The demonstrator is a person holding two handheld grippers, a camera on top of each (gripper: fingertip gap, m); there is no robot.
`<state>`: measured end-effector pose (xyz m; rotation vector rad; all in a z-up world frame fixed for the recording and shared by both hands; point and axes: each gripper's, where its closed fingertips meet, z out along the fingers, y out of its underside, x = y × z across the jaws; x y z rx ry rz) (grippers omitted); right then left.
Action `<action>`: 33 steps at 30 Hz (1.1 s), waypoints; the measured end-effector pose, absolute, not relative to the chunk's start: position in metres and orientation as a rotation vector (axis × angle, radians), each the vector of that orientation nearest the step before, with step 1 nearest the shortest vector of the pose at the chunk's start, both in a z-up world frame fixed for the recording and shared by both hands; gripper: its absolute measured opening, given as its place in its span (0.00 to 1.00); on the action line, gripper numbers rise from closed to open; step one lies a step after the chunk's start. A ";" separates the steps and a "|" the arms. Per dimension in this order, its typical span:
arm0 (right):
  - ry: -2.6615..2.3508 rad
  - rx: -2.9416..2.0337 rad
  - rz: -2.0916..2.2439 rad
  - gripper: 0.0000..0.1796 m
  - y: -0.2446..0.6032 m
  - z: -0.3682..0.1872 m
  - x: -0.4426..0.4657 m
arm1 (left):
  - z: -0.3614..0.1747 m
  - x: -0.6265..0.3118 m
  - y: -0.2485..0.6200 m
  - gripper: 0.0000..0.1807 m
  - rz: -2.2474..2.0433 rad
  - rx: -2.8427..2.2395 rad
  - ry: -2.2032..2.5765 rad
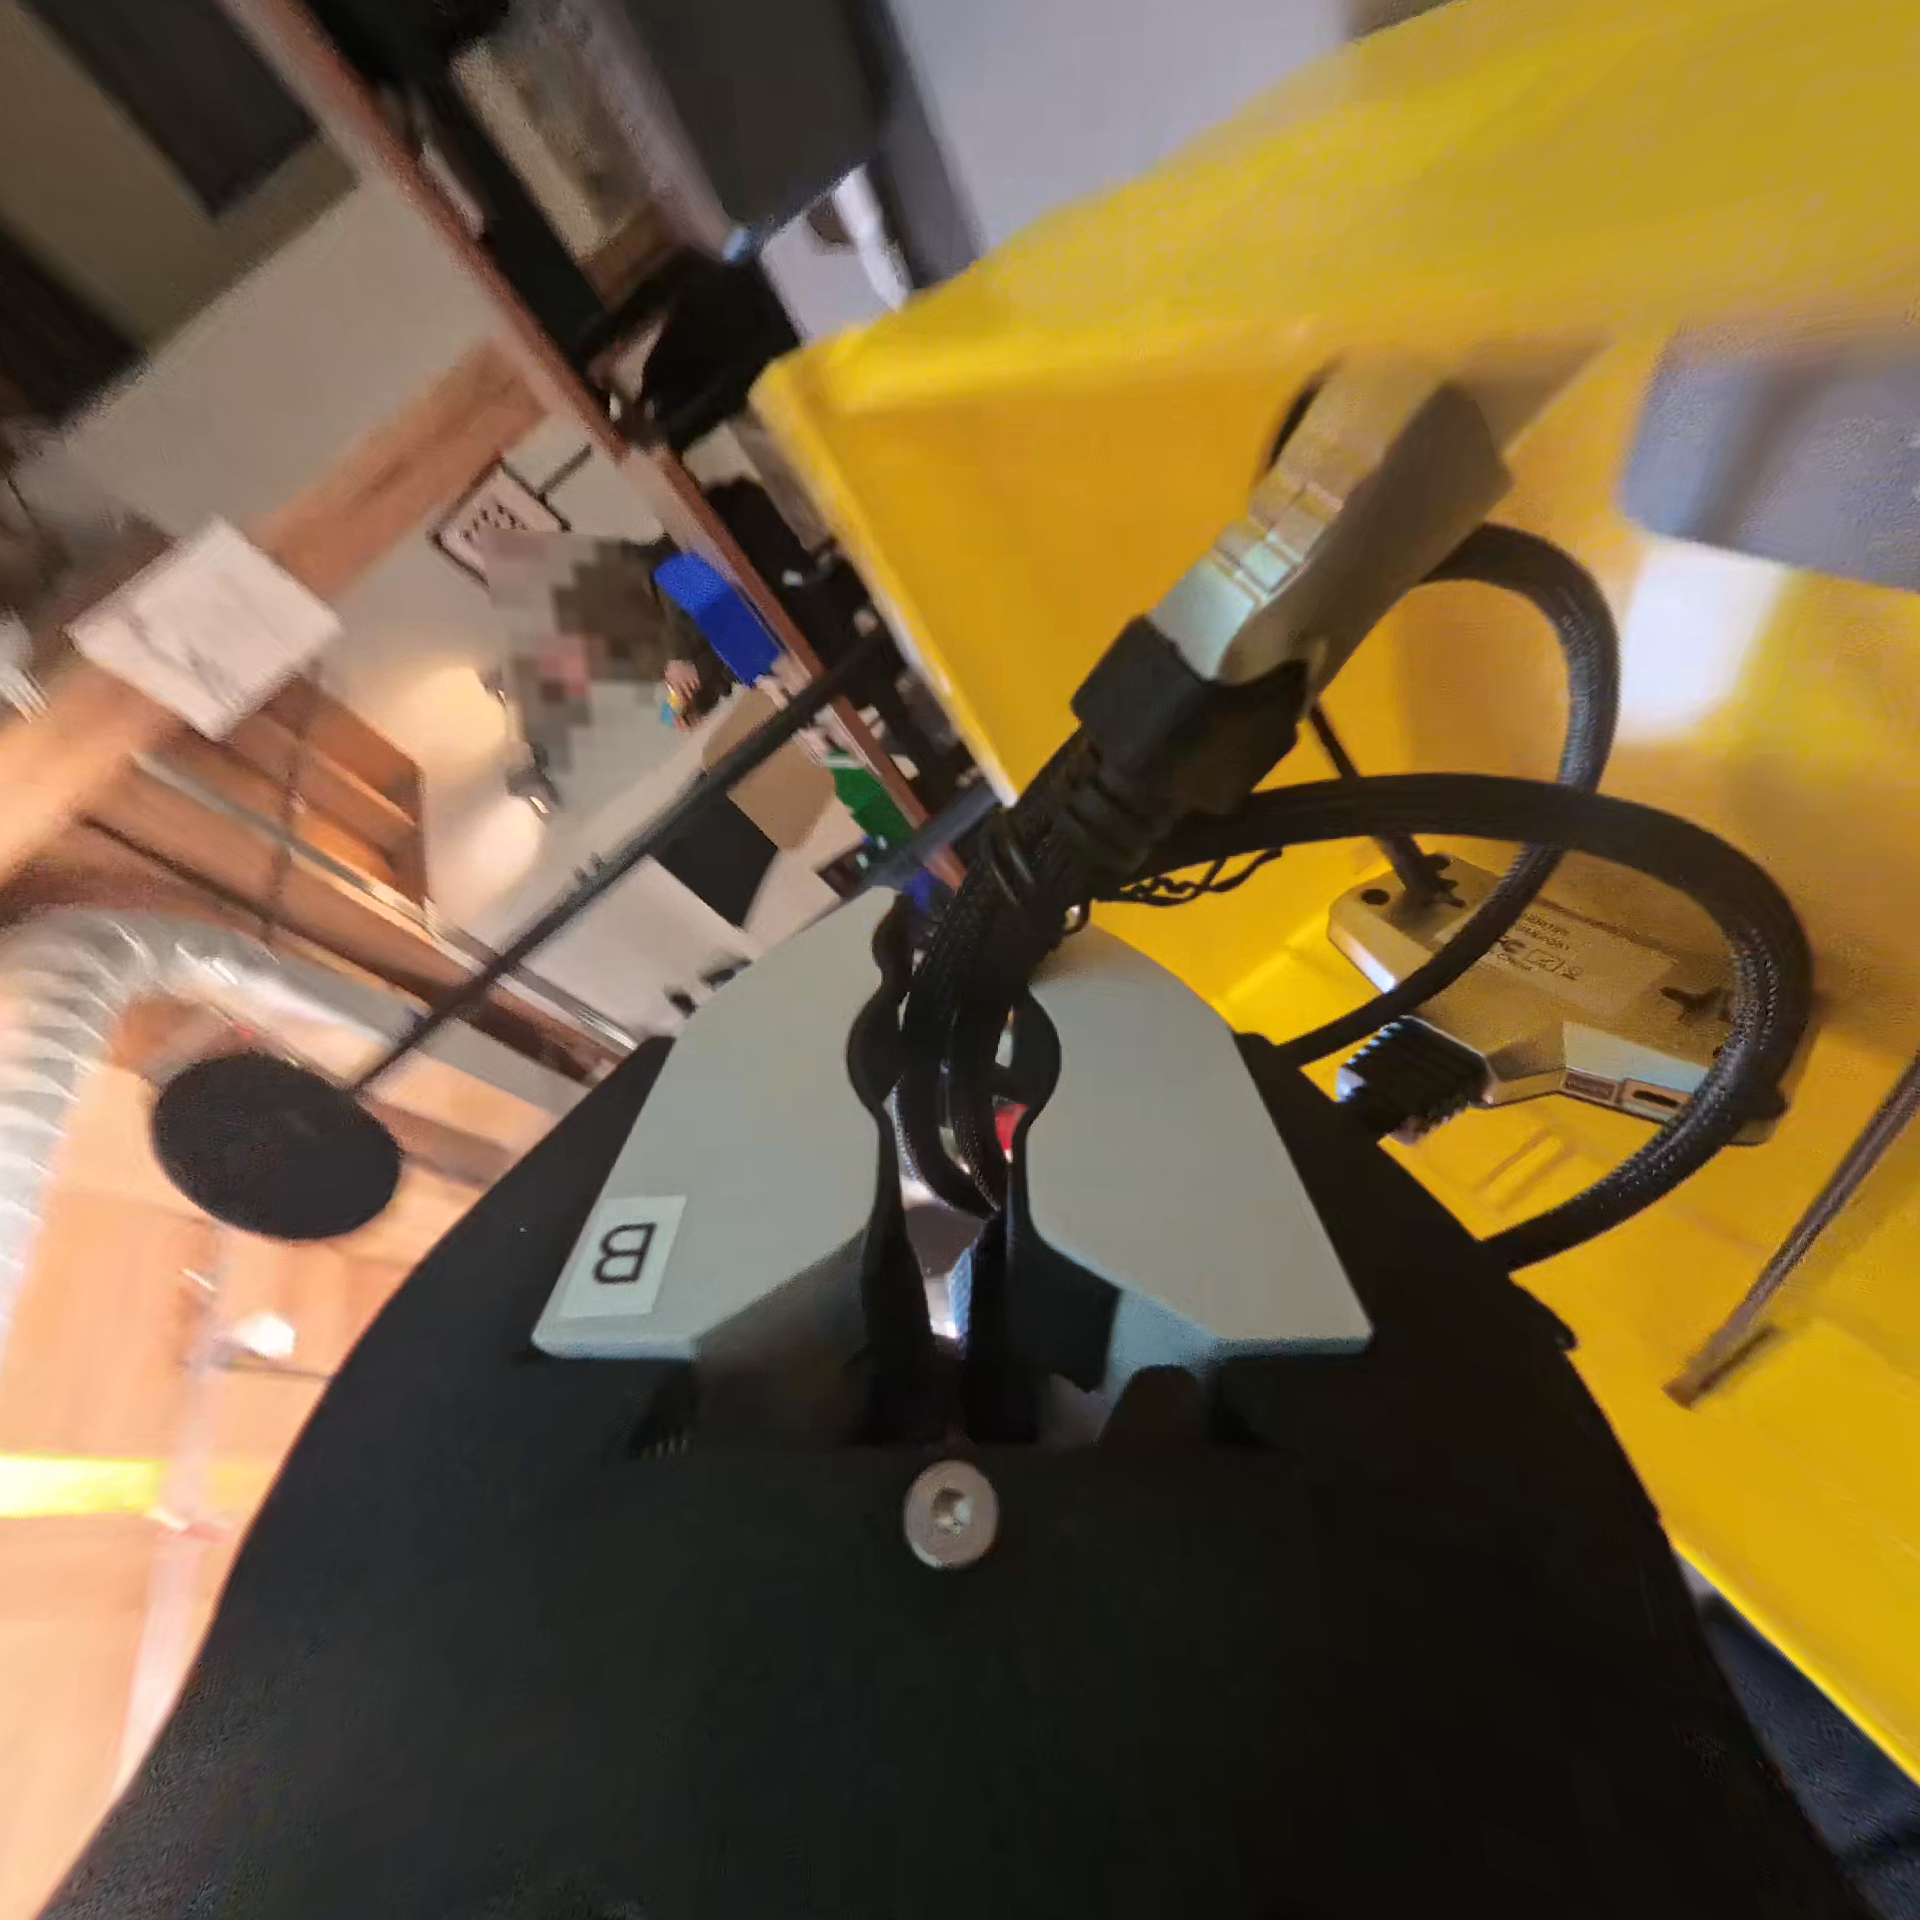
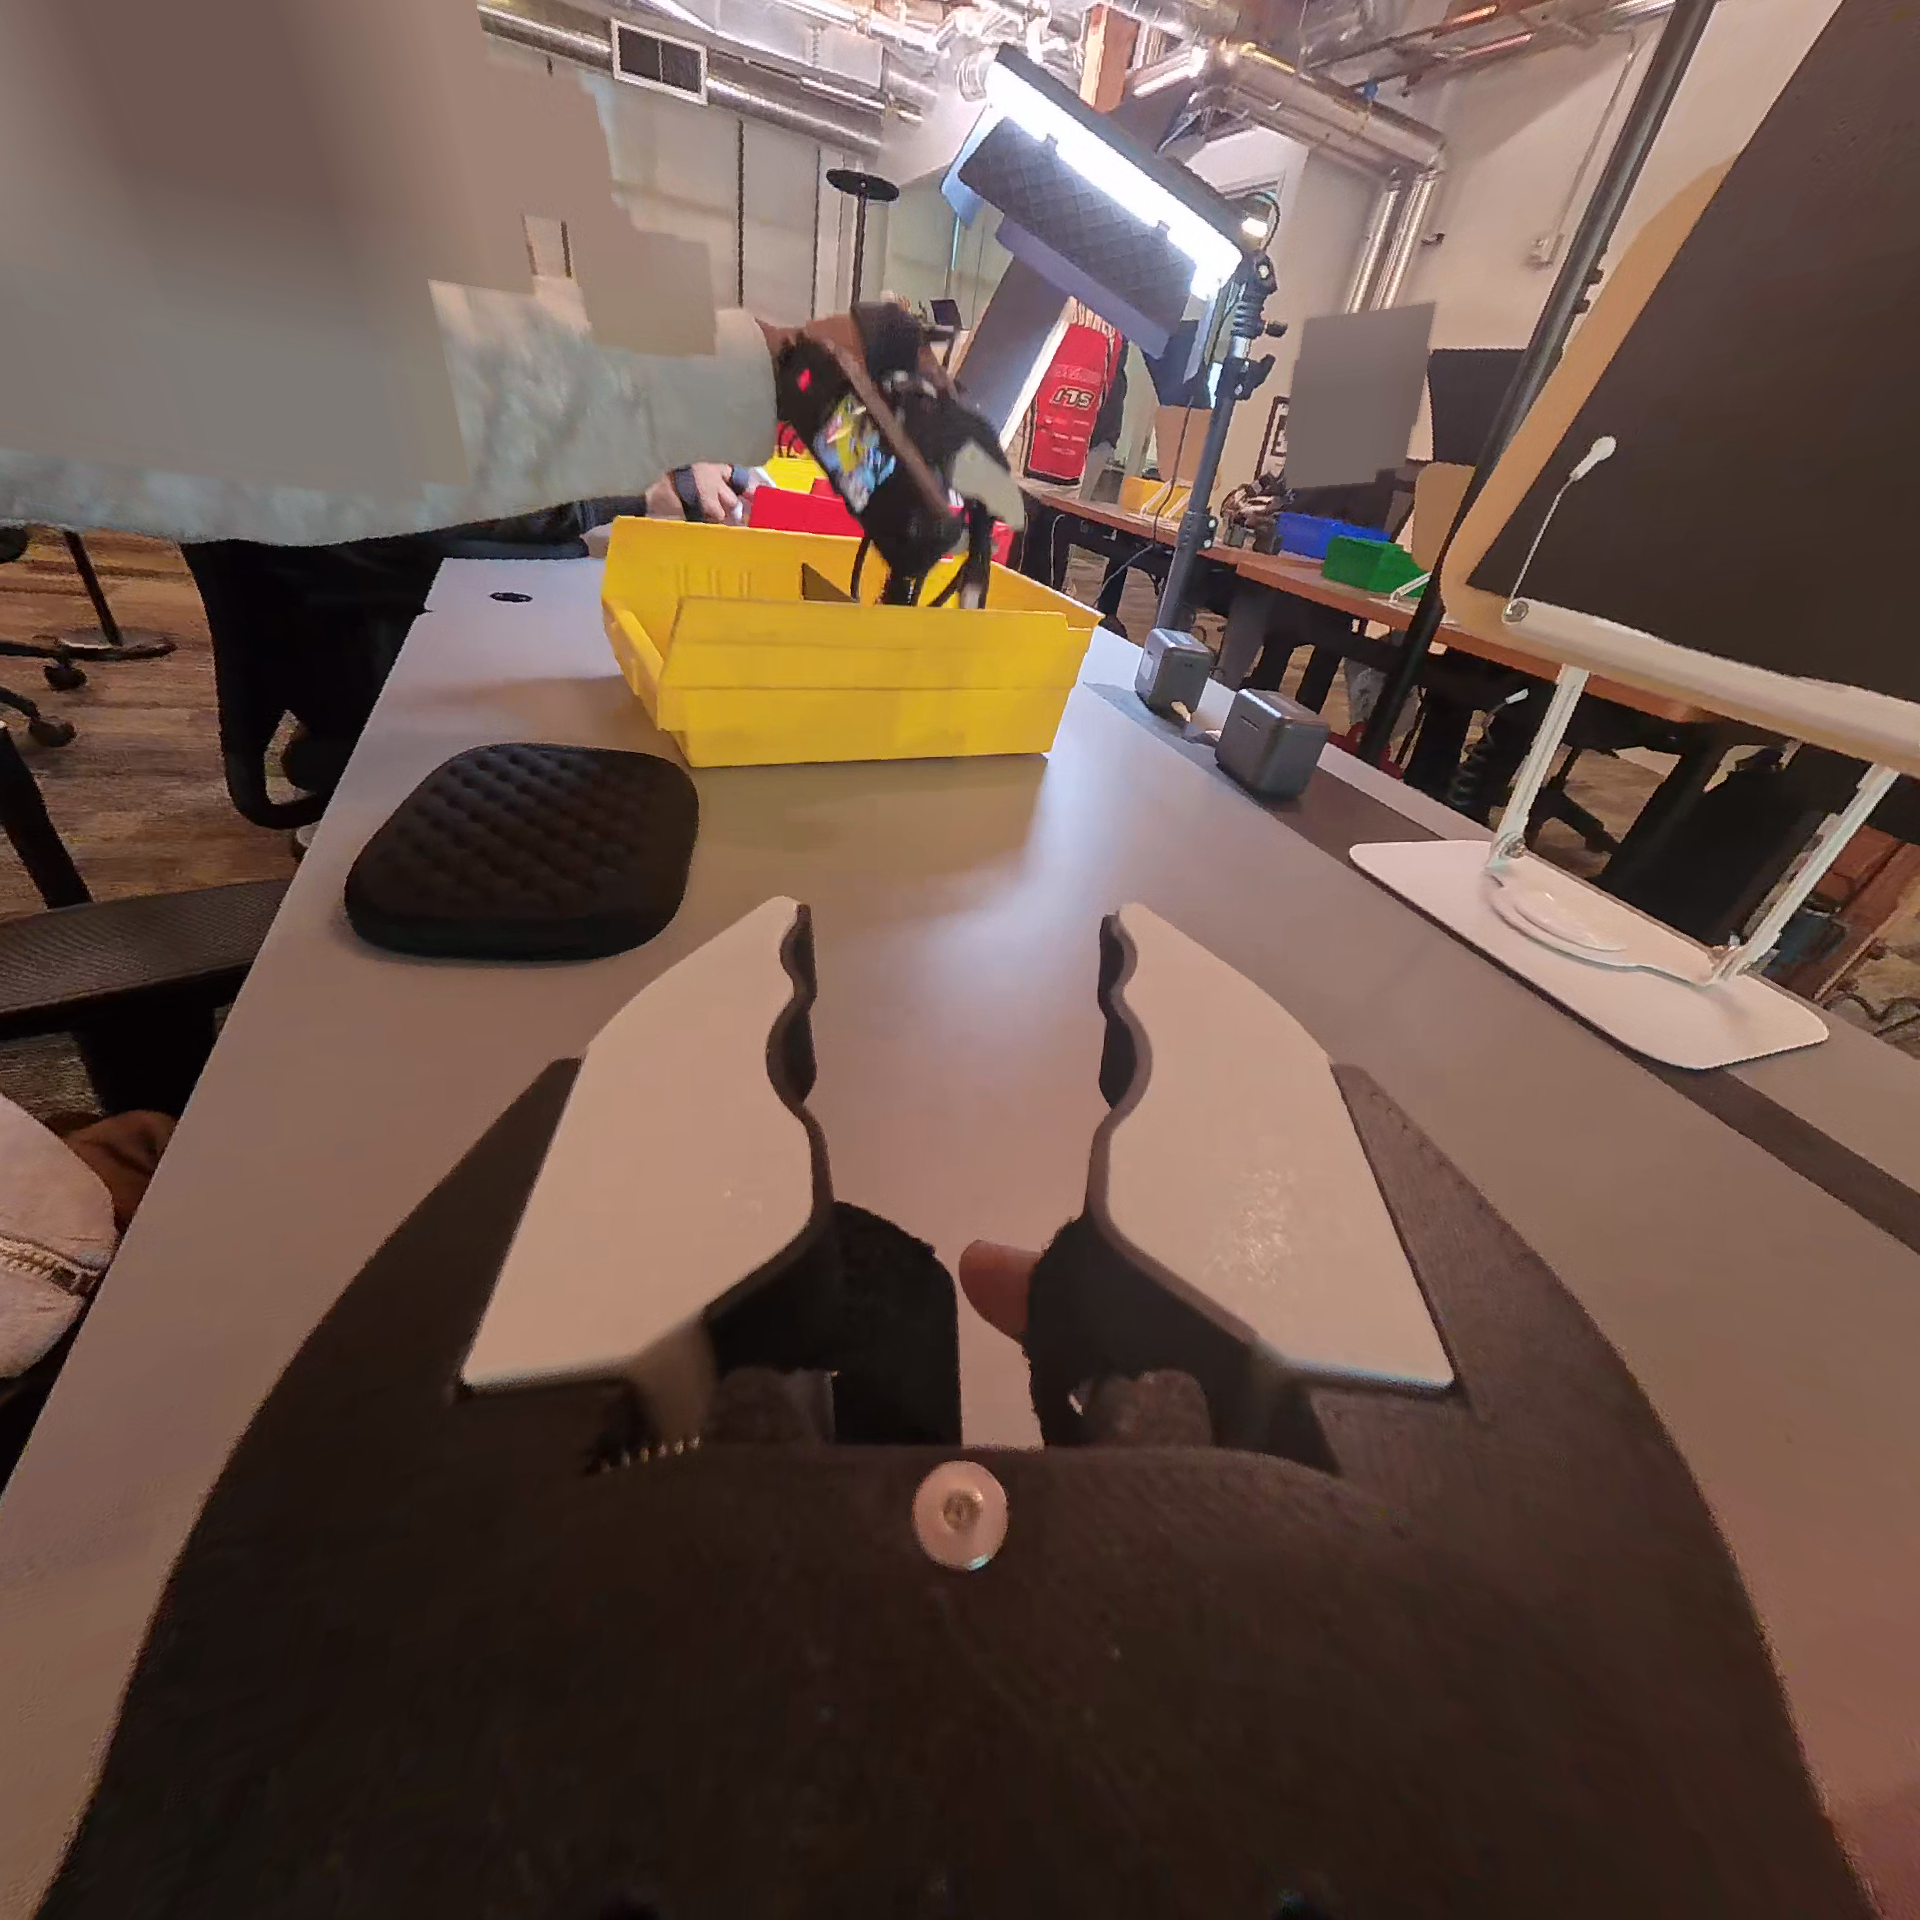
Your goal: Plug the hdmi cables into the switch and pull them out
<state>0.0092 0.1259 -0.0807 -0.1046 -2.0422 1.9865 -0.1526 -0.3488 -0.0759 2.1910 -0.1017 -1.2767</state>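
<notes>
- Left claw: jaws together, clamped on a bundle of black braided hdmi cables, held just behind a grey metal plug w/ black strain relief.
- Plug sticks out ahead of the claw, up toward the wall of the yellow bin; loops of cable curl off to the right of it and down into the bin.
- Switch: small grey metal box lying in the bin, ahead-right of the left claw, ports on its near edge; a ribbed black connector sits at its left end. Can't tell if any cable is seated in it.
- Right claw: jaws apart, nothing between them, hovering low over the grey tabletop; bin well ahead of it, left claw above the bin.
- Handling, my guess: braided cable is light and floppy, so gripping the cord gives poor aim — better to pinch the stiff plug shell by its flat sides. Switch is light + smooth, prob slides unless the other claw pins it.
- Surface: smooth matte tabletop; black quilted pad ahead-left of right claw, white stand base to its right, two small grey cubes further ahead-right.
- Room: open workshop, other tables w/ coloured bins, light panel on a stand, ducts overhead.
</notes>
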 end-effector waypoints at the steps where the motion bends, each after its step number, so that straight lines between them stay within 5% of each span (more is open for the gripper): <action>1: -2.048 -0.108 1.994 0.29 0.125 -0.081 0.010 | -0.061 -0.149 -0.356 0.08 -1.341 2.202 0.022; 11: -2.116 -0.196 2.008 0.31 0.121 -0.091 0.004 | 0.105 -0.087 -0.390 0.06 -2.195 2.223 1.219; 19: -2.198 -0.172 1.933 0.35 0.112 -0.107 0.007 | 0.191 -0.048 -0.311 0.06 -2.632 2.426 1.422; 26: -2.192 -0.151 1.913 0.37 0.107 -0.108 0.010 | 0.195 -0.028 -0.214 0.06 -2.704 2.707 1.418; 33: -2.082 -0.122 2.008 0.38 0.072 -0.099 0.020 | 0.127 -0.028 -0.109 0.07 -2.592 2.972 1.642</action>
